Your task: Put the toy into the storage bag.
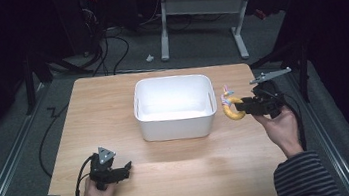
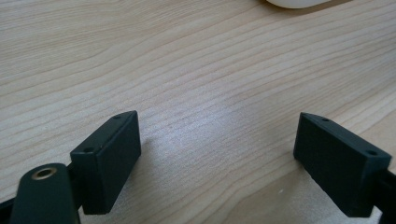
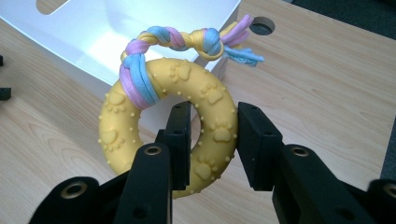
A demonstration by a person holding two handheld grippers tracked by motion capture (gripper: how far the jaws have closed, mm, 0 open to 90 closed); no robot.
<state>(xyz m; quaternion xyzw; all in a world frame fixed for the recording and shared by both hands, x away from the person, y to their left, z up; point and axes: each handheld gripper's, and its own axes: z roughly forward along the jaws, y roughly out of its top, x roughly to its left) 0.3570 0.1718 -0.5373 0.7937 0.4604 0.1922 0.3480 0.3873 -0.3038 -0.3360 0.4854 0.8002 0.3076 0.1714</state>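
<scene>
The right gripper is holding a yellow rubber ring toy off the bench, just beside the right wall of the white bin. The ring is standing roughly upright, its flat face turned toward the gripper's camera, and its knotted pastel rope is sitting at the top, the frayed ends pointing away from the bin. The jaws are pinching one side of the ring: one jaw is passing through the hole, the other pressing on the outer edge. The left gripper is resting low over the bench in front of the bin, its jaws spread wide with bare wood between them.
</scene>
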